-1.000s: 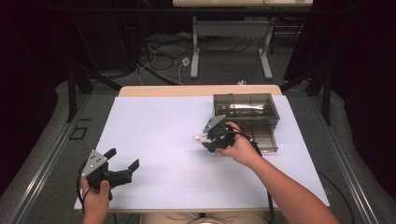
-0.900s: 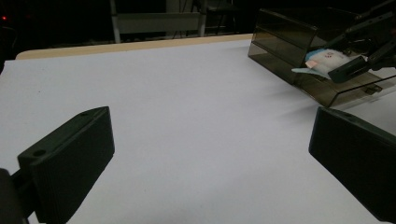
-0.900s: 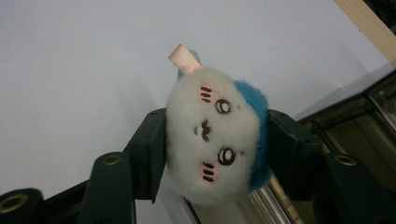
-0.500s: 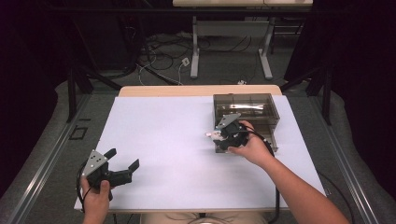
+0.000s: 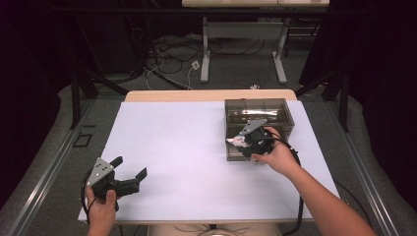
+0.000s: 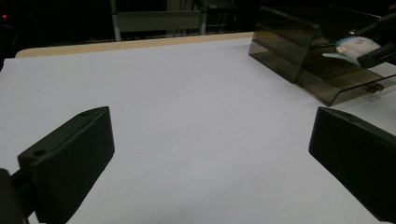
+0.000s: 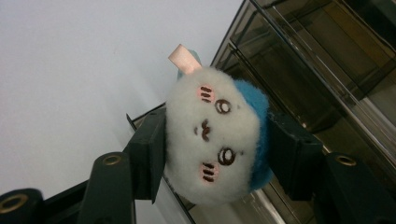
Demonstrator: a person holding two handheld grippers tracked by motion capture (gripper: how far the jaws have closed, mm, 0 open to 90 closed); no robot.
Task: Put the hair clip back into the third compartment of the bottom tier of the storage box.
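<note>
The right tongs [image 5: 242, 141] pinch a small plush toy [image 7: 217, 135] at the near-left rim of the smoky plastic box [image 5: 258, 108]. The left tongs [image 5: 129, 174] rest spread on the bench [image 5: 182, 147], well apart from the box.

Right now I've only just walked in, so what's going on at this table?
A person holds a gripper in each hand. The right gripper has its fingers shut on a small white-and-blue plush toy, held at the open drawer of a smoky plastic drawer box. The left gripper hangs open over the white table, holding nothing.
</note>
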